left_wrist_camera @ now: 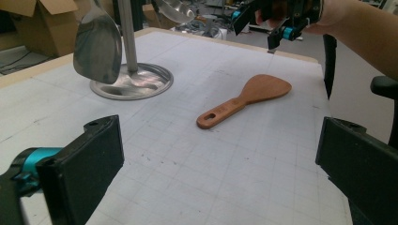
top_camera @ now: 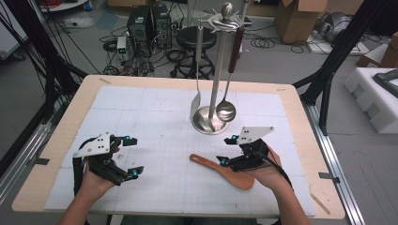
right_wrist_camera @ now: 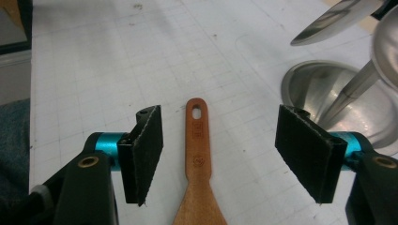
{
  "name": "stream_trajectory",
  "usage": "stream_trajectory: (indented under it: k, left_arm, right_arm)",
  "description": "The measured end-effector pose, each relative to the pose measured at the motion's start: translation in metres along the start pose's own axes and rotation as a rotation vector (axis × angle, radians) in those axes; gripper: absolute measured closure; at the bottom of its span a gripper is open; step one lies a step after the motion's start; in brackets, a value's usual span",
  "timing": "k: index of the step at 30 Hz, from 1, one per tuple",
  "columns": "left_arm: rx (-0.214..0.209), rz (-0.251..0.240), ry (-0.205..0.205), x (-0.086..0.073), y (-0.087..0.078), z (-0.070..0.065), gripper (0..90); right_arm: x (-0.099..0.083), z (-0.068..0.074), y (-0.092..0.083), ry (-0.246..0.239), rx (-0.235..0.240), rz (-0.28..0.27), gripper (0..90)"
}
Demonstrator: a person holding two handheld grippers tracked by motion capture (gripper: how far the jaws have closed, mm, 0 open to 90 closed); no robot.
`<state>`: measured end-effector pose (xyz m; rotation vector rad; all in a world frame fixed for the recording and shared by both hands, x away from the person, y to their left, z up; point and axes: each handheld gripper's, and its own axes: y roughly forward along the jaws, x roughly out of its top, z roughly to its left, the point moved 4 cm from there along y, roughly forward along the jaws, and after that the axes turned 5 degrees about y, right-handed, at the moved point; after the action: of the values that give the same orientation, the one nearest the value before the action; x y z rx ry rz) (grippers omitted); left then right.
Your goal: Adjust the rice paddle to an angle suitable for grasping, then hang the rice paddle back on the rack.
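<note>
Right gripper view: right tongs (right_wrist_camera: 218, 157) gape, pads clear of the wooden spatula (right_wrist_camera: 197, 164); left tongs (left_wrist_camera: 218, 171) wide, empty.

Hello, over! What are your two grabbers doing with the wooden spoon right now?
Left gripper open, holding nothing. Right gripper open, jaws clear of the wooden spatula, which lies flat on the mat. Utensil stand beyond it, not in the way.

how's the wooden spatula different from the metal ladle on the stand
The flat brown wooden spatula lies loose on the white gridded mat; the shiny steel ladle hangs upright from the steel utensil stand. The spatula's blade is flat, the ladle's bowl round and deep. Both are long-handled.
</note>
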<state>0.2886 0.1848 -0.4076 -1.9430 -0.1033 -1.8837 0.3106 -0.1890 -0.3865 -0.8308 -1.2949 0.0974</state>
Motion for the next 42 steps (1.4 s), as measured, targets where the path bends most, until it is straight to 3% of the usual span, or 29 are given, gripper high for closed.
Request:
stream_trajectory:
  k: [7, 13, 22, 34, 37, 40, 42]
  left_arm:
    - [-0.001, -0.008, -0.002, 0.001, 0.001, 0.001, 1.7]
    - [0.002, -0.012, -0.005, 0.001, 0.001, 0.001, 1.7]
    - [-0.002, -0.016, 0.002, 0.004, 0.000, 0.000, 1.7]
    - [-0.008, -0.028, 0.014, 0.009, 0.002, 0.000, 1.7]
    - [-0.009, -0.027, 0.012, 0.009, 0.002, 0.000, 1.7]
    - [-0.007, -0.029, 0.015, 0.010, 0.002, -0.001, 1.7]
    - [-0.008, -0.028, 0.014, 0.010, 0.002, -0.001, 1.7]
  right_arm:
    - [0.000, 0.000, -0.006, 0.005, -0.001, -0.030, 31.2]
    - [-0.003, 0.001, 0.004, 0.010, 0.004, 0.025, 31.0]
    - [-0.003, -0.002, 0.031, 0.008, 0.023, 0.158, 31.0]
    - [-0.013, -0.006, 0.067, 0.012, 0.038, 0.432, 32.5]
    - [-0.017, -0.002, 0.075, 0.003, 0.040, 0.513, 35.7]
    - [-0.021, 0.001, 0.085, -0.020, 0.044, 0.594, 45.3]
    - [-0.020, 0.002, 0.088, -0.034, 0.041, 0.616, 46.8]
